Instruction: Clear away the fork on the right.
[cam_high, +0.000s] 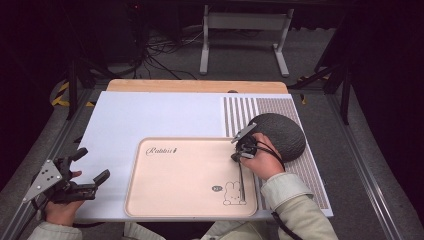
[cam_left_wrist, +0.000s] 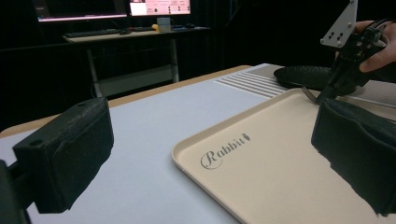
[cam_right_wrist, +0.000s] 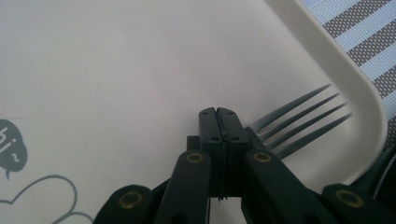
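A beige tray (cam_high: 185, 175) printed with a rabbit drawing lies at the table's front centre. A metal fork (cam_high: 242, 186) lies along its right side, handle toward the person. My right gripper (cam_high: 236, 156) is over the fork's tine end. In the right gripper view its jaws (cam_right_wrist: 218, 112) are pressed together, and the fork's tines (cam_right_wrist: 303, 116) stick out from under the right jaw toward the tray's rim (cam_right_wrist: 369, 102). My left gripper (cam_high: 91, 164) hovers left of the tray, open, with nothing between its pads (cam_left_wrist: 65, 154).
A dark domed object (cam_high: 280, 132) sits on the striped placemat (cam_high: 250, 107) right behind my right hand. The white mat (cam_high: 150, 115) covers the table to the left and behind the tray. Metal frame rails run along both table sides.
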